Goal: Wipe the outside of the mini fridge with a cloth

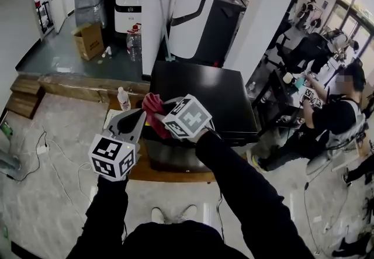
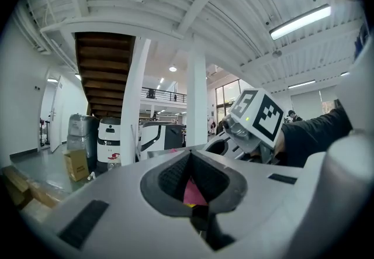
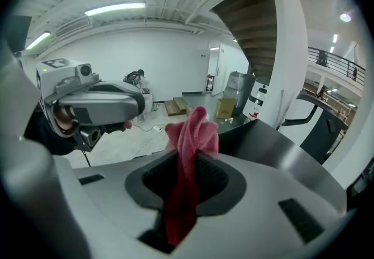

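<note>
The person holds both tools close together over the front left corner of the black box-shaped mini fridge (image 1: 201,93), which stands on a low wooden platform (image 1: 175,176) on the pale floor.

The right claw (image 1: 159,121) is clamped on a crumpled pinkish-red cloth (image 1: 152,106). In the right gripper view, the cloth (image 3: 190,135) runs down through the narrow gap between the two jaws and bunches up in a loose tuft above their tips, with the right claw (image 3: 194,161) closed tight on it. The fridge's dark flat top (image 3: 280,147) lies just behind the tuft.

The left claw (image 1: 141,117) points up and right, its tip right beside the cloth. In the left gripper view, the left claw (image 2: 190,158) has its jaws drawn nearly together, and a small sliver of the pink cloth (image 2: 191,192) sits pinched in the slot between them. Its camera looks up toward the white ribbed ceiling.

So the cloth hangs in the air between the two tools, above the fridge's left front edge; whether it touches the fridge cannot be told.

A small clear plastic bottle (image 1: 123,99) stands on the platform just left of the fridge. A brown cardboard box (image 1: 89,40) sits well apart on the grey floor behind.
</note>
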Tool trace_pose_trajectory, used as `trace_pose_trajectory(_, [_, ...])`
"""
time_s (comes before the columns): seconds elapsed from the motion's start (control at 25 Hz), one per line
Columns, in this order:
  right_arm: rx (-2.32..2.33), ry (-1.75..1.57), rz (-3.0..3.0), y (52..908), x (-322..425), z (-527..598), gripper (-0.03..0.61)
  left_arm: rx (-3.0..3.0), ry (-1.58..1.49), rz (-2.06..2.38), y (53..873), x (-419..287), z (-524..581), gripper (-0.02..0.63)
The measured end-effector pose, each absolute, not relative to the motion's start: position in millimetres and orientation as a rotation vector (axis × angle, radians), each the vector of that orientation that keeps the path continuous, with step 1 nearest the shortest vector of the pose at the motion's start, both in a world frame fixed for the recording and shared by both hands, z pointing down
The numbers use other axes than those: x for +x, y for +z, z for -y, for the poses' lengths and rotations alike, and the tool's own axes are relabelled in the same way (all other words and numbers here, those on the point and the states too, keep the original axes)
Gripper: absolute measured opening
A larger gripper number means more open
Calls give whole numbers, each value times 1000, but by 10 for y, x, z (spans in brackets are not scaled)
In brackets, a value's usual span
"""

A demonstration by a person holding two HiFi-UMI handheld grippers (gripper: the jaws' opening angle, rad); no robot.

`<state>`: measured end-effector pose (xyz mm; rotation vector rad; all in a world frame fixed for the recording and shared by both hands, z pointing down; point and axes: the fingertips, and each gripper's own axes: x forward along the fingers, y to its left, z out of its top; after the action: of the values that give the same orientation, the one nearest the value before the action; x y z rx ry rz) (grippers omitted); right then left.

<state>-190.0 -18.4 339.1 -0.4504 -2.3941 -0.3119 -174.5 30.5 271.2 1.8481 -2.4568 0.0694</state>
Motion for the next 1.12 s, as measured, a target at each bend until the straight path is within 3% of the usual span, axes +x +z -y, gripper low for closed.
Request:
trace_pose_trajectory(0.48, [-298,-430,2374,3628,-1782,457,87,2041,56,2275,2887,-1275,-78,6])
trace_pose_trajectory(1.12, [-91,-370,2350,3594,-694,1974,87,2205,34,2095,2780,-194,928,6])
